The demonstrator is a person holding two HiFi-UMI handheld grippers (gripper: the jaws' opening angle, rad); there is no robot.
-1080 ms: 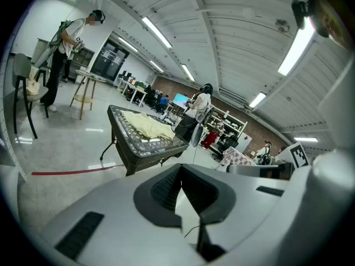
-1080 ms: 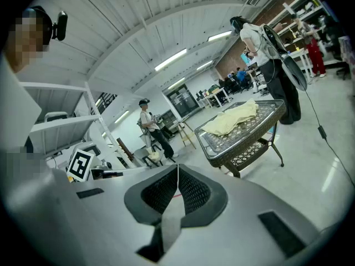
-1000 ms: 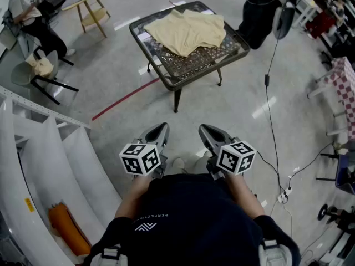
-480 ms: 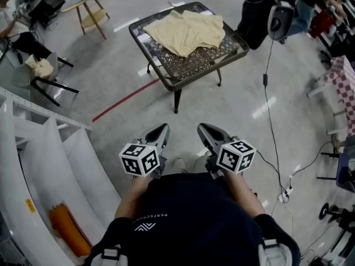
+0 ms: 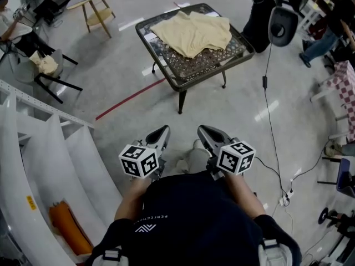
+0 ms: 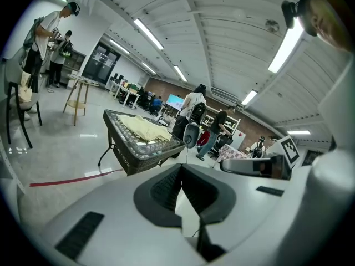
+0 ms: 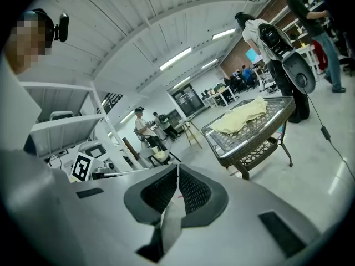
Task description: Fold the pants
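Cream pants (image 5: 193, 32) lie crumpled on a low dark wicker-top table (image 5: 170, 71) some way ahead of me; they also show as pants (image 6: 143, 129) in the left gripper view and as pants (image 7: 242, 116) in the right gripper view. My left gripper (image 5: 163, 132) and right gripper (image 5: 202, 131) are held side by side close to my body, well short of the table. Both are shut, jaws pressed together with nothing between them.
White curved shelving (image 5: 44, 165) runs along my left, with an orange object (image 5: 66, 226) low in it. A person (image 5: 263, 10) stands by the table's far right corner beside a hanging round device (image 5: 282, 24) and a cable (image 5: 269, 110). A stool (image 5: 94, 7) and a chair (image 5: 50, 76) stand at the far left.
The view has shifted slightly; the table sits a little further right in the frame. The round device at top right has swung. Both grippers stay where they were.
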